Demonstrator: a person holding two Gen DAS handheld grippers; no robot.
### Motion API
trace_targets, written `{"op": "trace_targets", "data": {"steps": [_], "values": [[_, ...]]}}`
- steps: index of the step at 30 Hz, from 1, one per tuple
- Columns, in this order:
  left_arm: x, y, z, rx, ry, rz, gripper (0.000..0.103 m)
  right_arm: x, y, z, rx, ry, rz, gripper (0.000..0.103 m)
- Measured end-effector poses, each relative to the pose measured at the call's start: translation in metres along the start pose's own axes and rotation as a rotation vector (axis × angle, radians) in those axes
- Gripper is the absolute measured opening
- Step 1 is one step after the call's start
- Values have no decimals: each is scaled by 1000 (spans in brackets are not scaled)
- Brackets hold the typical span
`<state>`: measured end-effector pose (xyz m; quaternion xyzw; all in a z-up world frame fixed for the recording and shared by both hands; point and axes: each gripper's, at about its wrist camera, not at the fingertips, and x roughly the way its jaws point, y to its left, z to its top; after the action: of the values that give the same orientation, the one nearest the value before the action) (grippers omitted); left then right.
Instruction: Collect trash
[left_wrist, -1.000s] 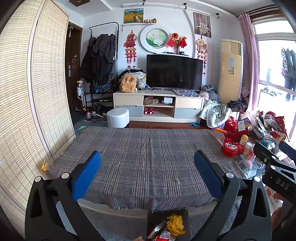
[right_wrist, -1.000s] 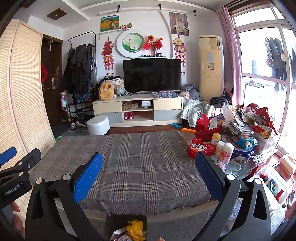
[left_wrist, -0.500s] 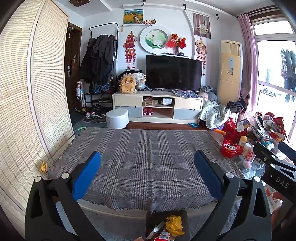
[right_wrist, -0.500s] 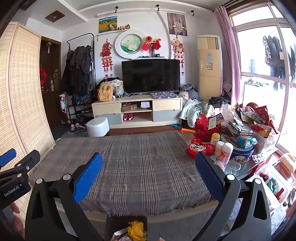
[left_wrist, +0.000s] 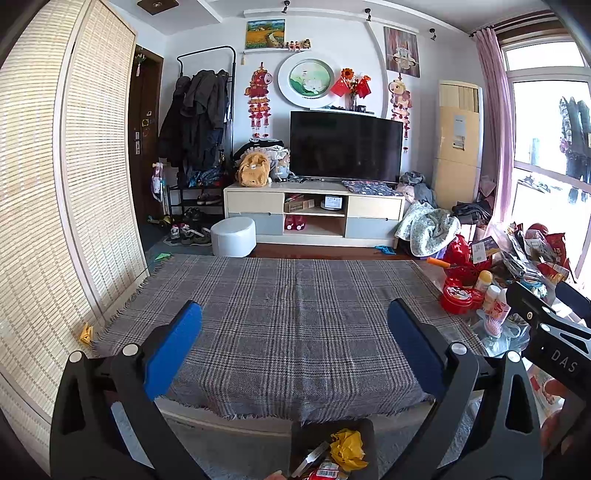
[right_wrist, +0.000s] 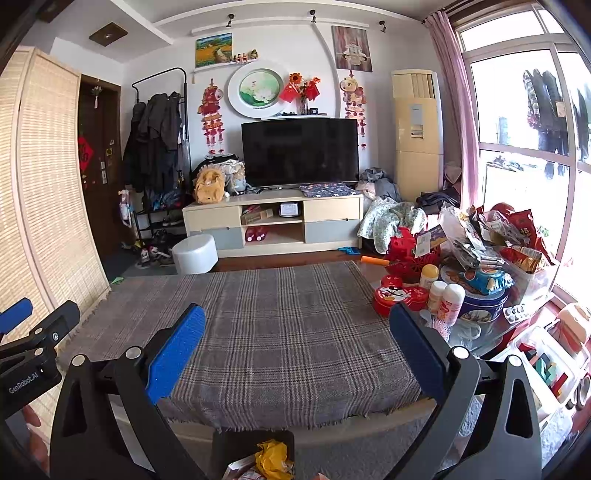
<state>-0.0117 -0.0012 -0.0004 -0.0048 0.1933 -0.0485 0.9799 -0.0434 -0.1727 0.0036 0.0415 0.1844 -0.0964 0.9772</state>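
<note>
trash here is a small heap in the dark open-topped bin (left_wrist: 334, 430) at the bottom centre of both wrist views, just below the near edge of the table: a crumpled yellow paper wad (left_wrist: 347, 448) on top, with printed red and white wrappers (left_wrist: 325, 472) beside it. going by size, the grey plaid woven tablecloth (left_wrist: 295, 314) fills the middle of each frame and shows no litter on it. at the right of the frame, beside the cloth, sits a crowd of snack bags, tins and bottles, among them a red round tin (right_wrist: 397, 299); whether any of it counts as rubbish cannot be told. a small yellow scrap (left_wrist: 85, 333) lies at the lower left by the woven bamboo screen (left_wrist: 44, 203), and it looks like the likeliest piece left to gather.

paper and wrappers of this kind should be light, soft and springy, crushing under the pads; film wrappers may be slippery. a pinch across the bulk of a wad, or on a folded edge, seems best.

the left gripper (left_wrist: 295, 328) and right gripper (right_wrist: 297, 328) are both level, side by side, pointing across the table above the bin, blue pads spread wide with nothing between them.
</note>
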Motion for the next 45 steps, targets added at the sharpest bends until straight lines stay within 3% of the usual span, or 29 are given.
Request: {"op": "trace_targets", "data": {"steps": [12,21,28,45], "values": [[-1,0,3,5,-8,13,95,-1,1,0,3,0,-1,100],[1,-1,2,46,-19,90,95,1,3,-4,14,3,-13,100],[2,2,0,26,-17,35,95,1,5,-5,15,5,-15,100],[2,6,-3,17,-6,34,95,1,6,-4,21,4,-15,100]]}}
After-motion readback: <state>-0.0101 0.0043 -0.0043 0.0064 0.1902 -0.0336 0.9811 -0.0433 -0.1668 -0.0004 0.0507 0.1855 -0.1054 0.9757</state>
